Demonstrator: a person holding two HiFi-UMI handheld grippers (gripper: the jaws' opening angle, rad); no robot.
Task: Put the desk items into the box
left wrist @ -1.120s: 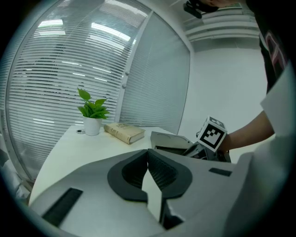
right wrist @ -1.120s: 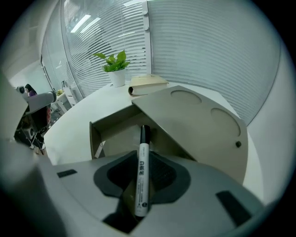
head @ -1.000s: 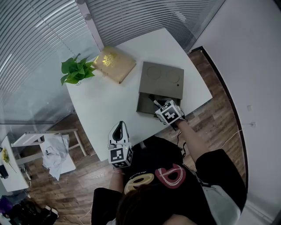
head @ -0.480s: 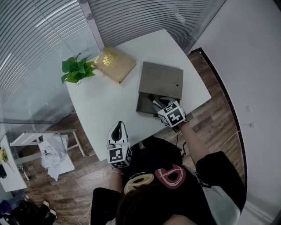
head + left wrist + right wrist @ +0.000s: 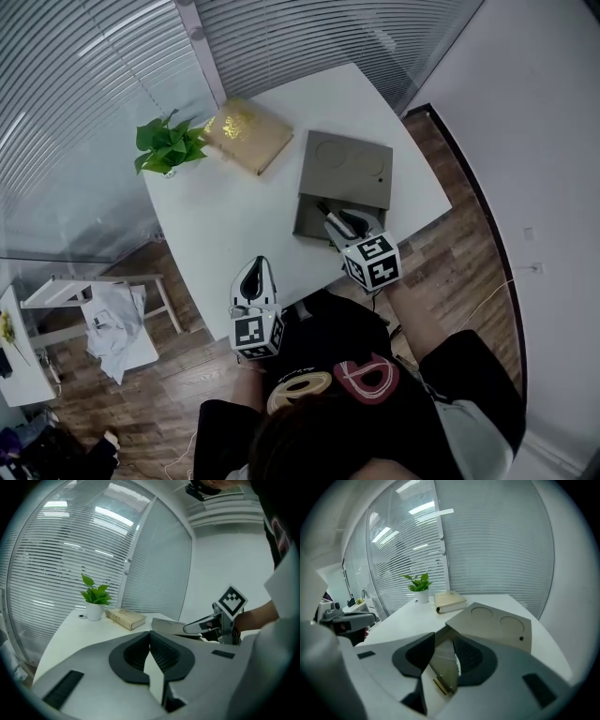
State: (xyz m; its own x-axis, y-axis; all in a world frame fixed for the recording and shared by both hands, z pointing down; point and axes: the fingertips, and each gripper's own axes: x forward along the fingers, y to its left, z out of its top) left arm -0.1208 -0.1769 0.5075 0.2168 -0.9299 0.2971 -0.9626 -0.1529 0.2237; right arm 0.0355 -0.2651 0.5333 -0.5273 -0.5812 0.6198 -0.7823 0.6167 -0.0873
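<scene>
A grey box (image 5: 344,169) lies on the white table (image 5: 225,220), its lid slid back over the far part. The near compartment (image 5: 309,223) is uncovered and holds dark items (image 5: 330,212). My right gripper (image 5: 345,229) hovers over the compartment's near edge, open, with nothing between its jaws. In the right gripper view the box floor and a brass-coloured piece (image 5: 441,685) show through the gap. My left gripper (image 5: 253,267) rests at the table's front edge, shut and empty. A tan book (image 5: 247,134) lies at the back.
A potted plant (image 5: 169,146) stands at the table's far left corner beside the book (image 5: 125,617). Glass walls with blinds run behind the table. A small white stand with papers (image 5: 117,323) is on the wooden floor to the left.
My right gripper has drawn back out of the box toward the person, and its jaws have opened. The left gripper has stayed put.
</scene>
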